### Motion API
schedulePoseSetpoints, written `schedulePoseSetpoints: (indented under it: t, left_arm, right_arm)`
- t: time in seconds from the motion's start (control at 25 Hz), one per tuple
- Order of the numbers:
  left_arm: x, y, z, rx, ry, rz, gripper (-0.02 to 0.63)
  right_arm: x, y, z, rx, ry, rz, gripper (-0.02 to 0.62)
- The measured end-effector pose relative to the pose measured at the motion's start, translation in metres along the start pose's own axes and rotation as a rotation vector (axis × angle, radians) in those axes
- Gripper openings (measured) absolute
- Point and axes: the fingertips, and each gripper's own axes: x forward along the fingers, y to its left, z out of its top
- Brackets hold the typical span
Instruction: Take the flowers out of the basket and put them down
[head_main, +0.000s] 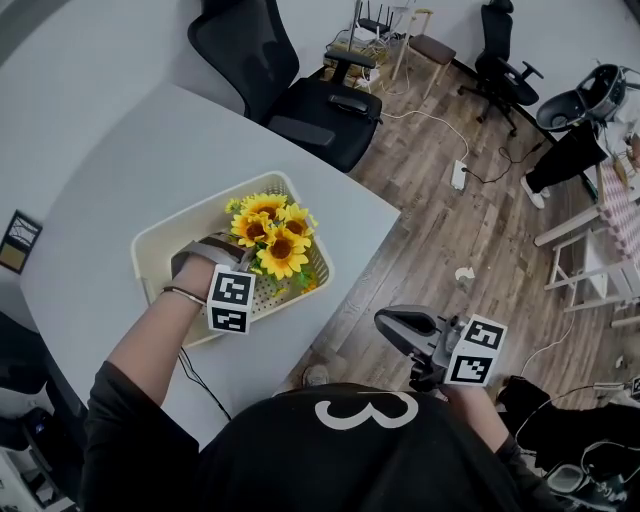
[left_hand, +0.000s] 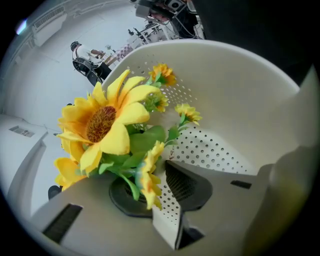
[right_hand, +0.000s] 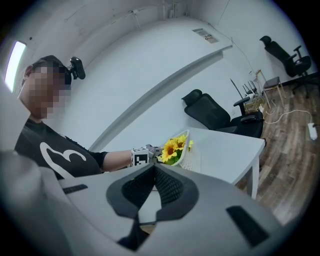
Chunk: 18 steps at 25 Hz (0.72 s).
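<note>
While the person stands over the white table, a cream, perforated basket sits on it close to the corner, and everything else is arranged around that. Beyond the basket's far side a black office chair is pushed up near the table edge. To the basket's right the table ends and wooden floor begins, with a white power strip and its cord lying well away. A thin dark cable runs over the table on the basket's near side, beside the person's forearm.

Inside the basket is a bunch of yellow flowers, sunflower heads with green leaves, gathered toward its right end with the blooms standing above the rim. Nothing else can be made out in it.

The left gripper reaches down into the basket at the base of the bunch. Its jaws are partly apart, with the green stems and a small yellow bloom between them, lying against one pad. A strip of the perforated basket floor shows between that bloom and the other pad, so it is not clamped. The basket's curved wall rises close behind, and leaves crowd the jaws.

The right gripper is held off the table, well to the basket's right and nearer the person, its jaw tips together on nothing.
</note>
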Motion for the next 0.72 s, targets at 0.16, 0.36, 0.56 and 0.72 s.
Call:
schedulePoseSetpoints:
  t: [0.16, 0.36, 0.56, 0.72]
  left_arm:
    - [-0.001, -0.001, 0.002, -0.016, -0.002, 0.0, 0.084]
    - [-0.003, -0.003, 0.004, -0.03, -0.009, 0.004, 0.08]
    - [-0.009, -0.003, 0.002, -0.072, -0.013, 0.004, 0.075]
    - [-0.01, -0.003, -0.004, -0.117, 0.004, 0.002, 0.074]
  right_arm:
    - [0.0, 0.004, 0.0, -0.008, 0.01, 0.008, 0.008]
    - [-0.002, 0.009, -0.003, -0.013, 0.013, 0.019, 0.008]
    - [-0.01, 0.012, -0.003, 0.014, -0.006, 0.025, 0.008]
    - [-0.019, 0.011, -0.006, 0.019, -0.014, 0.011, 0.008]
